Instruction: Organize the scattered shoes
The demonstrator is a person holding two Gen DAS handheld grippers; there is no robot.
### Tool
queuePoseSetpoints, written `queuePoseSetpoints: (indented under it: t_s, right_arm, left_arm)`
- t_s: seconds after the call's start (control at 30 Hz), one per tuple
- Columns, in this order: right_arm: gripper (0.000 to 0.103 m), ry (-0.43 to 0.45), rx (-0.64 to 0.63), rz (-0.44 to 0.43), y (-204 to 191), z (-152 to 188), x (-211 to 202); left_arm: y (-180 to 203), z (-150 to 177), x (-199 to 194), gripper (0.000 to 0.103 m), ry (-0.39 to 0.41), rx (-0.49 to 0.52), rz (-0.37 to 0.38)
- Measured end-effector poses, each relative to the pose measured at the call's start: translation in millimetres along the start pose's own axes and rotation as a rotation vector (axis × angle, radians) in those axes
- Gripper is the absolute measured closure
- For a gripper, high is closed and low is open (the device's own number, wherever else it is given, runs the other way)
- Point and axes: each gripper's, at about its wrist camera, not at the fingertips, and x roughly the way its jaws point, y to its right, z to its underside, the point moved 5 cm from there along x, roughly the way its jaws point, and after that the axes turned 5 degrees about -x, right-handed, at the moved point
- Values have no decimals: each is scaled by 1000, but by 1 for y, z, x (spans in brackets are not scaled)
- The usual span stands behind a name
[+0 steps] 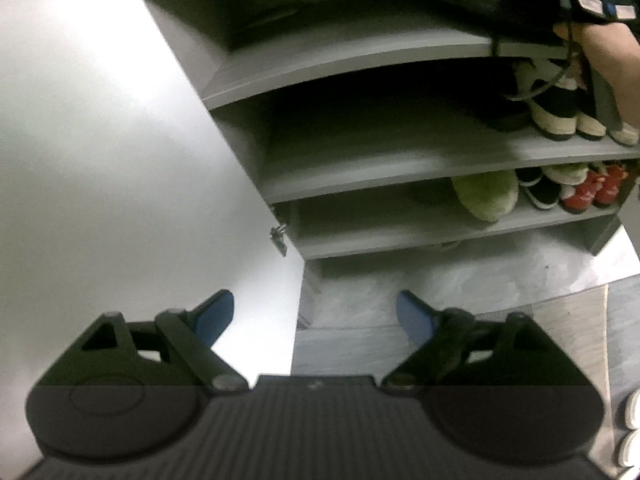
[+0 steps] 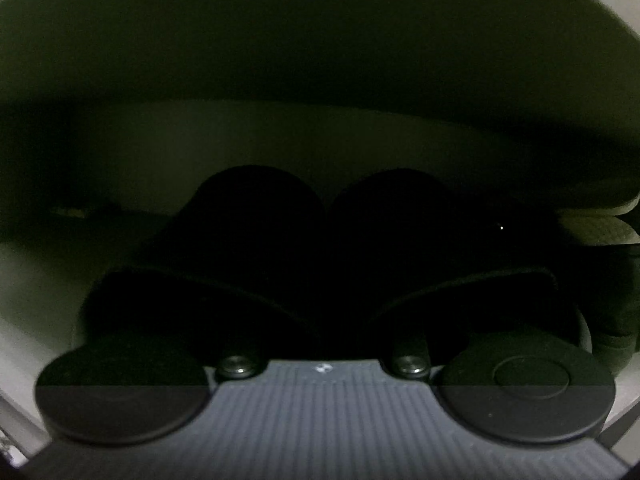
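Observation:
My left gripper (image 1: 316,316) hangs open over the floor in front of a grey shoe cabinet (image 1: 360,64), its blue pads (image 1: 216,316) wide apart with nothing between them. The right wrist view looks into a dark shelf bay. Two black shoes (image 2: 260,240) (image 2: 400,240) lie there side by side, toes pointing away, right in front of my right gripper (image 2: 324,304). Its fingers are lost in the dark, so their stance does not show. In the left wrist view a person's hand (image 1: 608,60) reaches into an upper shelf at the top right.
The shelves hold black-and-cream shoes (image 1: 560,116), a green fluffy slipper (image 1: 486,196), black-and-white shoes (image 1: 540,192) and red shoes (image 1: 596,192). A white cabinet door (image 1: 100,140) stands at the left. White shoes (image 1: 632,428) lie on the floor, bottom right. A pale shoe (image 2: 596,228) sits beside the black pair.

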Motion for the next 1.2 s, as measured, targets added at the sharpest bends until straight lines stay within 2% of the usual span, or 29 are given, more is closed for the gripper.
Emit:
queuePoseSetpoints:
  t_s: [0.07,0.23,0.3,0.37,0.4,0.43,0.67,0.87,0.97,1.03,1.13,1.17,1.2]
  right_arm:
    - [45,-8,5,-24,-1,-3,1]
    - [27,-60,60,-63,2,-2,-1]
    - [16,-62,71,-84,-1,-3,-5]
    - [11,-65,86,-110,-2,-3,-13]
    - [2,-69,97,-122,-2,-3,-17]
    - [0,-72,108,-134,-3,-3,-21]
    - [0,-89,128,-142,0,5,-38]
    - [0,-87,139,-93,7,9,-58]
    - [0,-85,160,-76,17,11,-88]
    - [0,-93,178,-40,31,19,-125]
    - [0,-156,210,79,73,49,-199]
    - [0,-163,215,93,82,55,-206]
    - [0,-197,233,167,103,72,-240]
  left_arm:
    - [-1,1,-1,13,-4,-2,2]
    - [-2,5,-2,13,-24,-13,16]
    - [-3,7,-3,13,-37,-25,23]
    - [-3,8,-5,13,-38,-30,28]
    - [-3,9,-6,13,-36,-27,29]
    - [-2,9,-6,13,-36,-25,30]
    - [2,12,-15,13,-28,-22,42]
    - [3,13,-23,13,-23,-22,34]
    - [5,12,-27,13,-23,-25,37]
    - [8,9,-30,13,-11,-10,47]
    - [17,7,-38,13,17,38,67]
    - [22,7,-42,13,42,63,51]
    - [25,8,-44,13,48,60,33]
